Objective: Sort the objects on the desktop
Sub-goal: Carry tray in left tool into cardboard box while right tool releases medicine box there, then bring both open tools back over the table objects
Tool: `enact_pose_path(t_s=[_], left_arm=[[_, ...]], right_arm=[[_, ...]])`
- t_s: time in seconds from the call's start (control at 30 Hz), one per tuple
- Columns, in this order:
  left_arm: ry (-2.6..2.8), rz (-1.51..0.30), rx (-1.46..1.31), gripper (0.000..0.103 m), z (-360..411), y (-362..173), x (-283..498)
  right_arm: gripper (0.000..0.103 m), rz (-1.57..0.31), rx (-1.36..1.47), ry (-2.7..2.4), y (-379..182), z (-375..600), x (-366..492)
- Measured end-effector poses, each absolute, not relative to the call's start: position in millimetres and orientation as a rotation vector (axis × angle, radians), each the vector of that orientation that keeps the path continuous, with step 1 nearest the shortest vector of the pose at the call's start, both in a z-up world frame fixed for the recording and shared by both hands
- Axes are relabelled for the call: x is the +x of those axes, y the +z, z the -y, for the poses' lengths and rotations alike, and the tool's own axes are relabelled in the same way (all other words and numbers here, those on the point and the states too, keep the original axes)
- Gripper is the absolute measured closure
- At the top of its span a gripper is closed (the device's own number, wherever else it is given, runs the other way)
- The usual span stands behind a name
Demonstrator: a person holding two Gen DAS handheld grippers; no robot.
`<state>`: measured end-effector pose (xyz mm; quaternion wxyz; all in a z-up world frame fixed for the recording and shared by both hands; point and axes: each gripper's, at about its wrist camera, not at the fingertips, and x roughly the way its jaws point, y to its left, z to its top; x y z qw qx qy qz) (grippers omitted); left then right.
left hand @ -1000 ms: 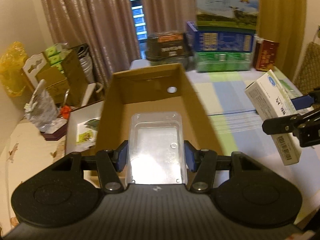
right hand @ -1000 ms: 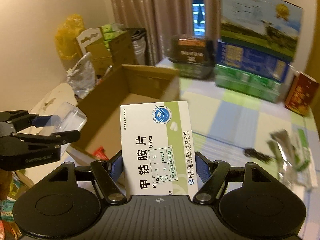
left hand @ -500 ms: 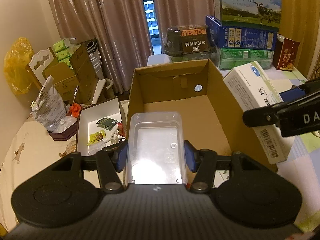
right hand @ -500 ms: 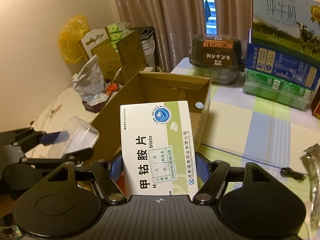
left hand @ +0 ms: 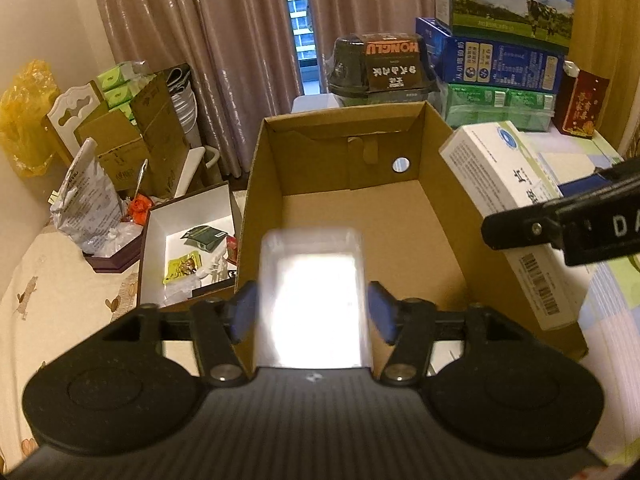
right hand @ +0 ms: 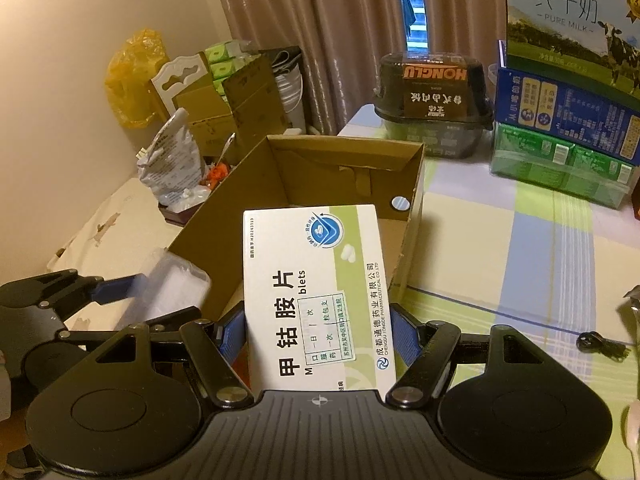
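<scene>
left gripper [left hand: 312, 312] jaws newly opening

A: The cardboard box [left hand: 360, 216] is plain brown. The medicine box [right hand: 316, 296] is white with a green band, a blue round logo and black letters.

B: The plastic case [left hand: 316, 296] is clear and shines white. The tablecloth [right hand: 520, 248] has pale yellow, green and blue checks. The curtains [left hand: 224, 40] are brownish pink.

A: The gripper pads [left hand: 244, 312] are blue, and the plastic bag [right hand: 132, 76] is yellow.

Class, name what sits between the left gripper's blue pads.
In the left wrist view, a clear plastic box sits, blurred, between the left gripper's opening jaws, above the brown cardboard box.
</scene>
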<state>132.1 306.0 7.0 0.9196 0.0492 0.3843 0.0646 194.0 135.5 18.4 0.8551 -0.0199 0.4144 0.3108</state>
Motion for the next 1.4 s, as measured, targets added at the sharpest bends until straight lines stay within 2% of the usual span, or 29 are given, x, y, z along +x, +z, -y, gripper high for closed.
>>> enact_pose_path(t_s=[0.57, 0.63, 0.83, 1.4], left_arm=[[0.17, -0.755, 0.105, 0.037, -316.1, 14.6, 119.2], [0.171, -0.755, 0.104, 0.037, -316.3, 13.9, 117.6], [0.182, -0.754, 0.09, 0.036, -313.9, 13.9, 107.2], [0.11, -0.696, 0.061, 0.016, -237.7, 38.3, 59.0]], right_arm=[[0.034, -0.885, 0.007, 0.69, 7.7, -148.4, 200.5], [0.026, -0.879, 0.03, 0.691, 8.4, -145.9, 201.2], [0.021, -0.856, 0.059, 0.66, 14.1, -123.2, 196.3], [0.002, -0.842, 0.09, 0.46, 17.6, 27.5, 133.7]])
